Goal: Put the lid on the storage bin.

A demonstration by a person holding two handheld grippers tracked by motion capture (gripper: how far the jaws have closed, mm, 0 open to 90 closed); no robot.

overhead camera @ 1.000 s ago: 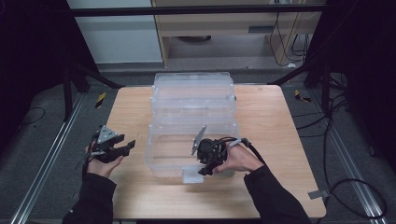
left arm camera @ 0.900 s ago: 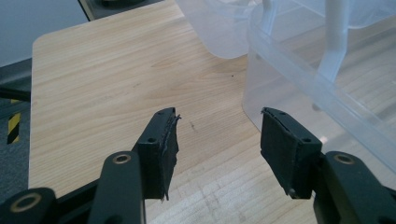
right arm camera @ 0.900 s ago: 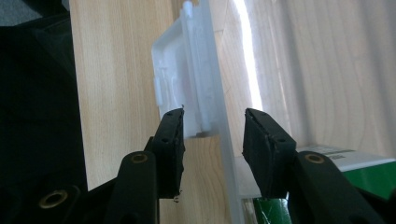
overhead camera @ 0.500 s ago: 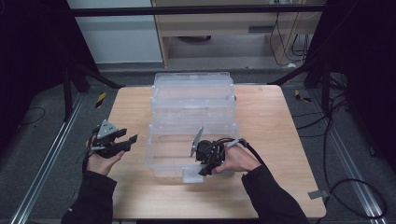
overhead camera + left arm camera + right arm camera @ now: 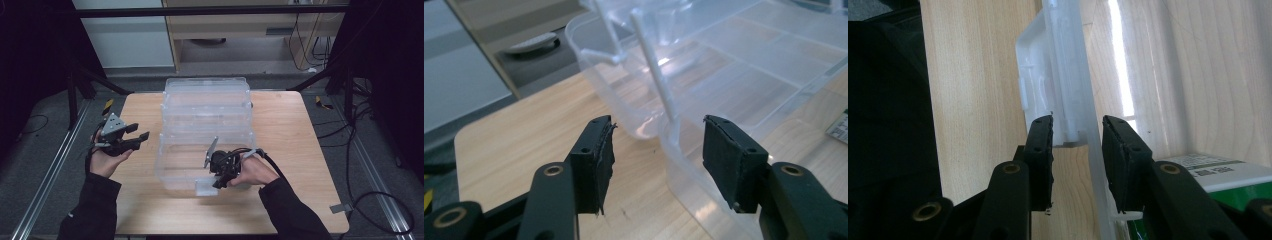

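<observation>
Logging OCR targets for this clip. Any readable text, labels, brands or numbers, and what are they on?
No text can be read.
White label on the green item inside the clear bin: rows of small print, too blurred to read.
White tag at the edge of the left gripper view: dark print, too small to read.

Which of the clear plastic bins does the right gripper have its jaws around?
The nearest clear bin: the right gripper straddles the latch on its front wall; the others sit behind it.
</observation>
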